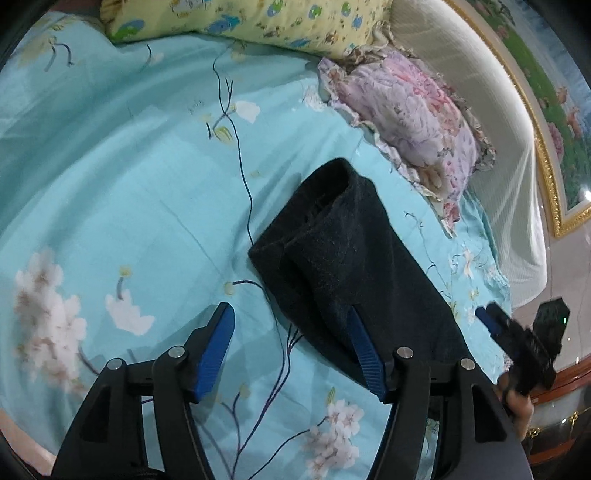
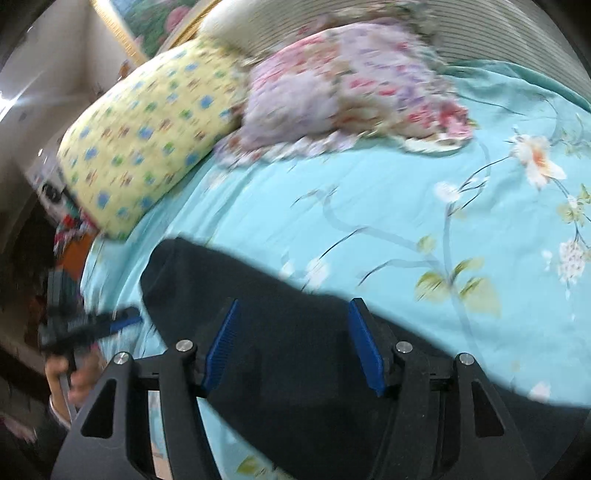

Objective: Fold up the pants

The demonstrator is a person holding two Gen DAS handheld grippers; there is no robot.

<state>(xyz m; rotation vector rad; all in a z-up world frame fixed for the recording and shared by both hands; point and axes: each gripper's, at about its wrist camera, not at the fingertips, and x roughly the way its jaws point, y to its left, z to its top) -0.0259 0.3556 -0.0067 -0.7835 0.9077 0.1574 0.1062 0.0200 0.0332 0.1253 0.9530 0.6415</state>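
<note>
Dark navy pants (image 1: 343, 254) lie in a long folded strip on the light blue floral bed sheet (image 1: 122, 177). My left gripper (image 1: 291, 317) is open, its right blue finger (image 1: 364, 354) against the cloth's left edge and its left finger on bare sheet. The right gripper also shows in the left wrist view (image 1: 491, 321), at the pants' right side. In the right wrist view the pants (image 2: 280, 332) fill the lower middle, and my right gripper (image 2: 293, 317) is open just above them, a finger over each side. The left gripper's blue tip (image 2: 125, 321) shows at the far left.
A yellow patterned pillow (image 1: 258, 18) and a pink floral pillow (image 1: 410, 118) lie at the head of the bed, against a cream headboard (image 1: 491, 122). The bed edge runs along the right of the left wrist view. The right wrist view is blurred.
</note>
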